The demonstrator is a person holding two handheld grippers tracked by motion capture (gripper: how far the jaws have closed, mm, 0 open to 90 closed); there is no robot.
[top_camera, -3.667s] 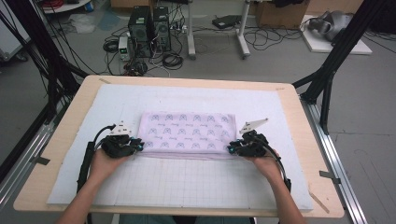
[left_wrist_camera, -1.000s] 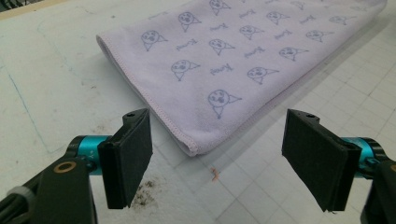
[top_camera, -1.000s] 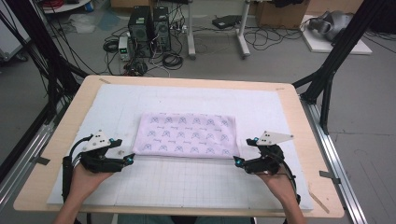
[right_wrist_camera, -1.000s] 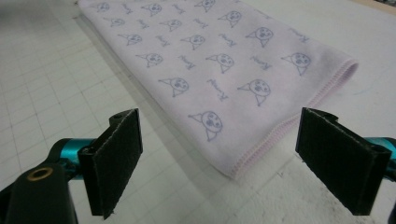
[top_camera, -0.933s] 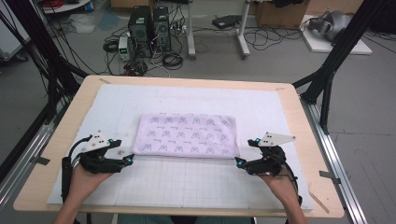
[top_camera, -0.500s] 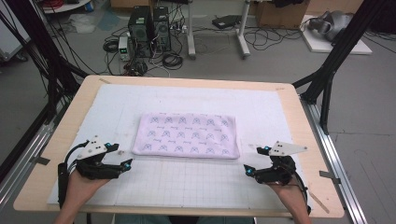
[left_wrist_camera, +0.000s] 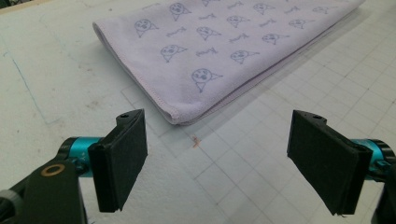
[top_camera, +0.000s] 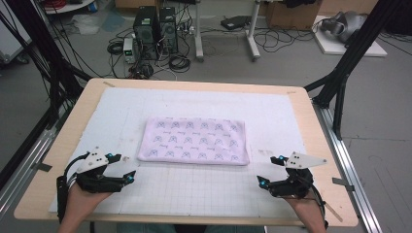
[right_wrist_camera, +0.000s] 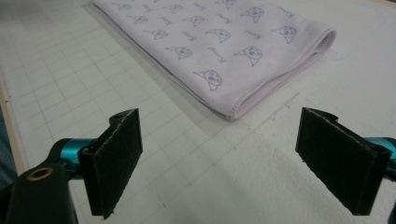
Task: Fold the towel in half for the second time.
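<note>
Black-padded left hand-held gripper (top_camera: 130, 175): jaws apart, just been widening, nothing between them; aimed at the near left corner of the cloth, short of it.
Black-padded right hand-held gripper (top_camera: 260, 181): jaws apart and empty; off the near right corner, not touching.
Lilac folded cloth with small printed faces (top_camera: 194, 140): flat, folded over, mid-desk, between both grippers and beyond them; folded edge at the left in the left gripper view.
White gridded mat (top_camera: 204, 189): under the cloth, covering the wooden desk (top_camera: 301, 94).
Likely reason for the stance: grippers drawn clear, leaving the fold undisturbed.
</note>
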